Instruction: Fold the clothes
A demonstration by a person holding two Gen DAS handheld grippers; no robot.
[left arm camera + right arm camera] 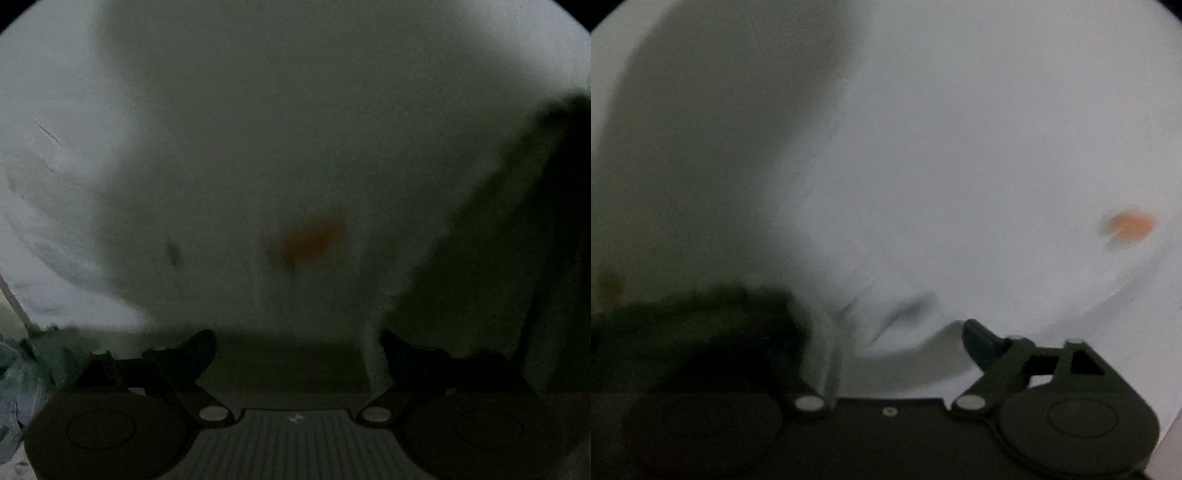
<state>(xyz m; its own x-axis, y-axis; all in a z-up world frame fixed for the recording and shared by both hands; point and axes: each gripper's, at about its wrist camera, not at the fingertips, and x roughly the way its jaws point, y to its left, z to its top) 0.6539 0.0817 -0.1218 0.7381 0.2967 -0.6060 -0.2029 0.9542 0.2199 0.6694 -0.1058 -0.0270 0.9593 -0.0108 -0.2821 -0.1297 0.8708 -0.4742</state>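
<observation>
Since both cameras are blurry and dim, it's mostly white cloth (pixel 240 147) filling each view, pale with a small orange mark (pixel 310 240). Left gripper (pixel 297 347) fingers are spread wide, nothing pinched. The right gripper (pixel 886 332) looks released too, cloth lying just ahead, one finger lost in dark blur.

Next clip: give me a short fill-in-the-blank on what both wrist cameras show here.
1. The cloth filling both views is ___ in colour.
2. The small mark on it is ___.
3. The left gripper stands ___, nothing between its fingers.
4. Both pictures are ___, not sharp.

Missing words: white; orange; open; blurred
</observation>
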